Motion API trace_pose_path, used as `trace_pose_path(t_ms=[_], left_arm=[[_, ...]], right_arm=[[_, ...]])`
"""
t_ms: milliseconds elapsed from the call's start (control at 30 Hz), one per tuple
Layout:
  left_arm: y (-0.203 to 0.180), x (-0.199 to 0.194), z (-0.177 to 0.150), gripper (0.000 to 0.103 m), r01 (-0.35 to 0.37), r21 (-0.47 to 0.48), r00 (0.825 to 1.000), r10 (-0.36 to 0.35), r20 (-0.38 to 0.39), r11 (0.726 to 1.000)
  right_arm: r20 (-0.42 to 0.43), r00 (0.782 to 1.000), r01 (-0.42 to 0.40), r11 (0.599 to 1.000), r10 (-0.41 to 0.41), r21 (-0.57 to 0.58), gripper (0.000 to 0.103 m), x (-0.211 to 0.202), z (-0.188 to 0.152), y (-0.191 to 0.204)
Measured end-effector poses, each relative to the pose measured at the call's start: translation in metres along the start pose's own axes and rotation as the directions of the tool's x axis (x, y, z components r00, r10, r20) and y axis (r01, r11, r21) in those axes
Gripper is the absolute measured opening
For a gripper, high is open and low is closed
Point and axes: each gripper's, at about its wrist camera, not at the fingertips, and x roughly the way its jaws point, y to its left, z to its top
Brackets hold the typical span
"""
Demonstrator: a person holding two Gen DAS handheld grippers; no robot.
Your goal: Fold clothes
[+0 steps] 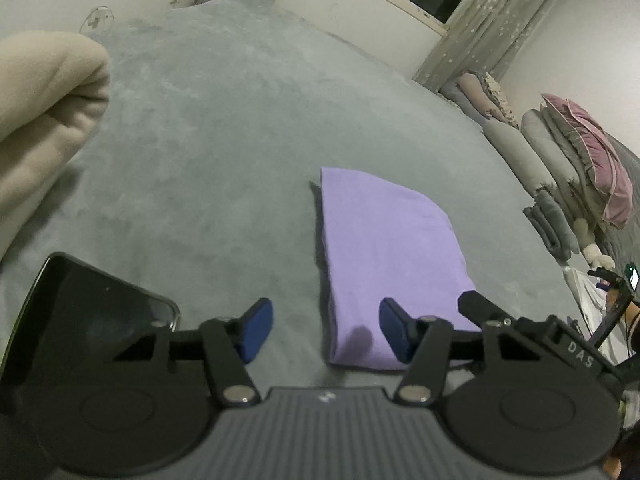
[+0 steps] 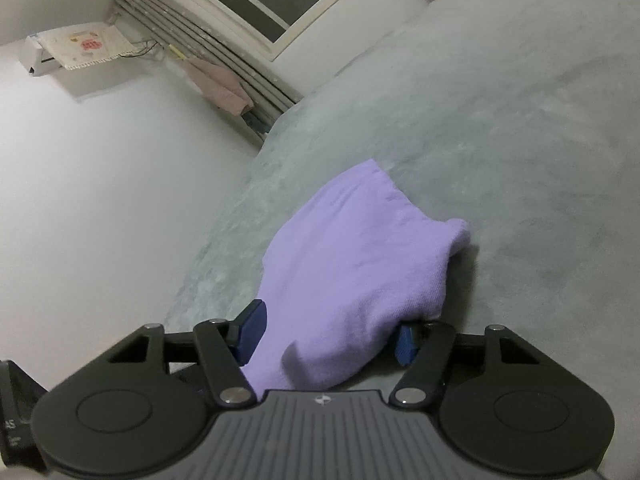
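Lilac folded garment [image 1: 384,256] lies on grey bed cover [image 1: 208,152], long axis running away from both claws. Left gripper [image 1: 326,330] gapes, straddling near-left corner. Right gripper [image 2: 330,334] spread around near edge; whether pinching, cannot tell.

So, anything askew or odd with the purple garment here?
Slightly: the purple garment is folded but uneven, with one corner bulging up off the grey bed cover in the right wrist view. No damage visible.

Grey bed [image 1: 240,120], purple garment [image 1: 380,240], beige blanket [image 1: 40,120]
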Motion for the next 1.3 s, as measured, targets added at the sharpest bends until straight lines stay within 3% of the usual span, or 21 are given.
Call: trace_pose_path(t_ms=[133, 233, 367, 500, 533, 633, 800, 1000, 1133, 1233, 1300], left_arm=[[0.0, 0.002, 0.008, 0.058, 0.028, -0.018, 1.0, -0.028, 0.009, 0.999], [-0.003, 0.004, 0.016, 0.064, 0.005, 0.013, 0.999, -0.005, 0.036, 1.0], [-0.007, 0.018, 0.013, 0.063, -0.002, -0.034, 0.999, 0.001, -0.033, 0.999], [-0.014, 0.008, 0.001, 0.064, 0.01, -0.113, 0.999, -0.015, -0.05, 0.994], [-0.013, 0.003, -0.004, 0.064, 0.02, -0.155, 0.998, -0.028, -0.054, 0.988], [-0.013, -0.004, -0.023, 0.066, 0.016, -0.255, 0.999, -0.026, -0.034, 0.967], [-0.009, 0.006, -0.036, 0.076, 0.061, -0.415, 0.998, -0.048, 0.041, 0.908], [-0.014, 0.018, -0.039, 0.079, 0.143, -0.543, 0.989, -0.138, 0.049, 0.828], [-0.02, 0.032, -0.042, 0.08, 0.148, -0.56, 0.989, -0.126, 0.078, 0.815], [-0.017, 0.034, -0.041, 0.072, 0.139, -0.582, 0.99, -0.111, 0.083, 0.802], [-0.017, 0.034, -0.031, 0.067, 0.102, -0.547, 0.995, -0.091, 0.047, 0.831]], right_arm=[[0.002, 1.0, 0.006, 1.0, -0.006, 0.011, 0.065, -0.004, -0.001, 0.001], [0.004, 1.0, -0.003, 0.999, 0.003, 0.051, 0.064, -0.009, -0.004, 0.001], [0.013, 1.0, -0.003, 0.997, 0.002, 0.077, 0.063, -0.009, -0.006, 0.001], [0.014, 1.0, 0.015, 0.989, -0.017, 0.148, 0.035, -0.005, 0.0, -0.01], [0.013, 1.0, 0.018, 0.984, -0.021, 0.175, 0.028, -0.005, 0.001, -0.014], [0.012, 1.0, 0.023, 0.979, -0.026, 0.204, 0.023, -0.005, 0.002, -0.017], [0.01, 1.0, 0.022, 0.968, -0.025, 0.249, 0.019, -0.008, 0.004, -0.018], [-0.003, 1.0, 0.001, 0.942, 0.0, 0.335, 0.019, -0.01, 0.011, -0.024], [-0.007, 1.0, -0.01, 0.935, 0.014, 0.355, 0.019, -0.012, 0.013, -0.027], [-0.006, 1.0, -0.011, 0.931, 0.014, 0.364, 0.018, -0.013, 0.015, -0.029], [-0.006, 1.0, -0.008, 0.937, 0.01, 0.349, 0.018, -0.015, 0.015, -0.029]])
